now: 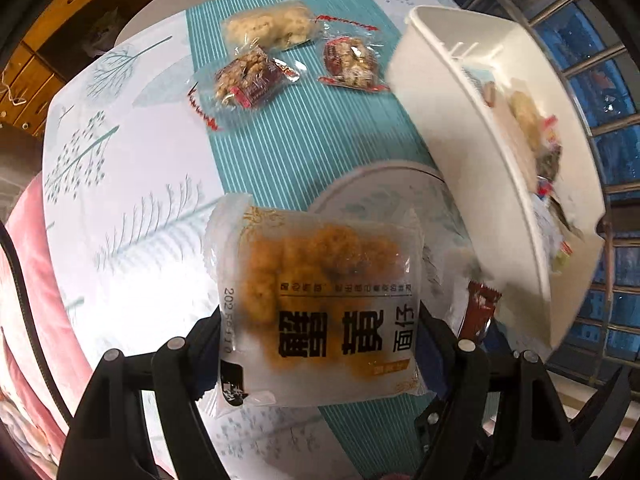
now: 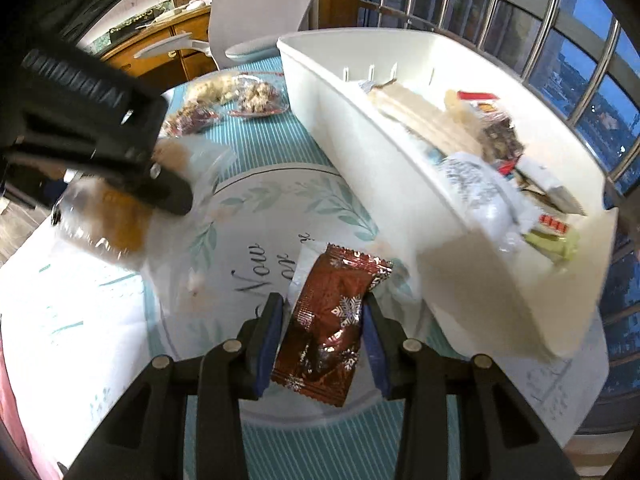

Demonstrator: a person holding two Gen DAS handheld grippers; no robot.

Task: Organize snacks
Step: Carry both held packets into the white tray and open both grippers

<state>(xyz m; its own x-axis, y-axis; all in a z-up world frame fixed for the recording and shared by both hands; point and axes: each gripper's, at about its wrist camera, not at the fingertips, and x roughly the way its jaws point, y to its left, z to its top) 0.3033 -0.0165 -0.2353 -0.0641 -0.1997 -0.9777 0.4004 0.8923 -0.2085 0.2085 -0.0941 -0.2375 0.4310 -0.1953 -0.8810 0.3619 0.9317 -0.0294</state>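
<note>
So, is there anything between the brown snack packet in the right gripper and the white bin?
Nothing visible. The brown packet, held in the right gripper, has only bare tablecloth between it and the white bin at its right.

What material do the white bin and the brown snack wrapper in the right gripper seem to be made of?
White bin: probably rigid plastic, with a smooth, slightly glossy finish, thin moulded walls and slots in the far wall.
Brown snack wrapper: apparently metallised foil or film; it is crinkled, reflects light brightly, bears silver snowflakes and has crimped ends.
</note>
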